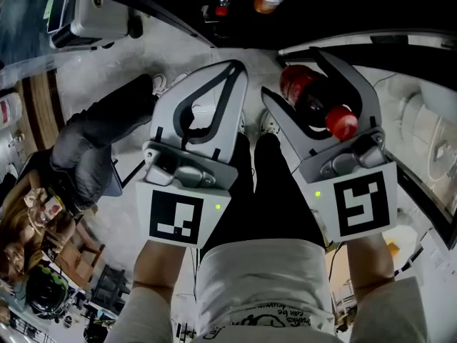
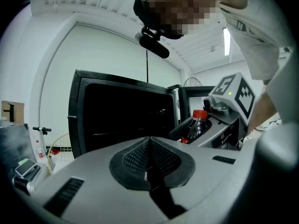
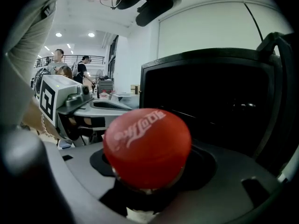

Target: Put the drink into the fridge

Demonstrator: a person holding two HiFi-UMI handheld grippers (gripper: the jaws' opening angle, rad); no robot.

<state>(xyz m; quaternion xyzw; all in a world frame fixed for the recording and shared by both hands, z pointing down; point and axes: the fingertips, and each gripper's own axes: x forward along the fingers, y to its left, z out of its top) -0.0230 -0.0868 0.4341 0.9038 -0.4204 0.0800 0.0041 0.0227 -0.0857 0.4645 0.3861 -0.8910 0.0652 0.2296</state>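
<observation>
- Lying lengthwise between the jaws of the right hand-held gripper [image 1: 298,84], a clear plastic drink bottle filled with dark liquid [image 1: 305,100] is grasped from both sides. Its rounded body is turned towards the jaw tips and its neck towards the gripper's body.
- A round red screw cap [image 3: 147,146], smooth and marked with pale script lettering, is seen filling the middle of the right gripper view.
- A red label band [image 1: 289,83] is wrapped around the bottle's body.
- The left hand-held gripper [image 2: 149,146] is clenched on nothing. Its long matte grey plastic jaws are brought together until the tips meet.
- Black mesh-textured rubber pads [image 2: 133,160] are set into the inner faces of those jaws and are pressed against each other along a thin seam.
- A white cube printed with black square markers [image 1: 175,216] is carried at the rear of each gripper, with a small green light beside it.
- A black box-shaped fridge with a glossy dark front [image 2: 121,115] is seen ahead of both grippers. The bottle is held in the air outside it, apart from its front.
- Below the grippers, black trousers [image 1: 275,191] and a grey speckled floor [image 1: 107,66] are seen.
</observation>
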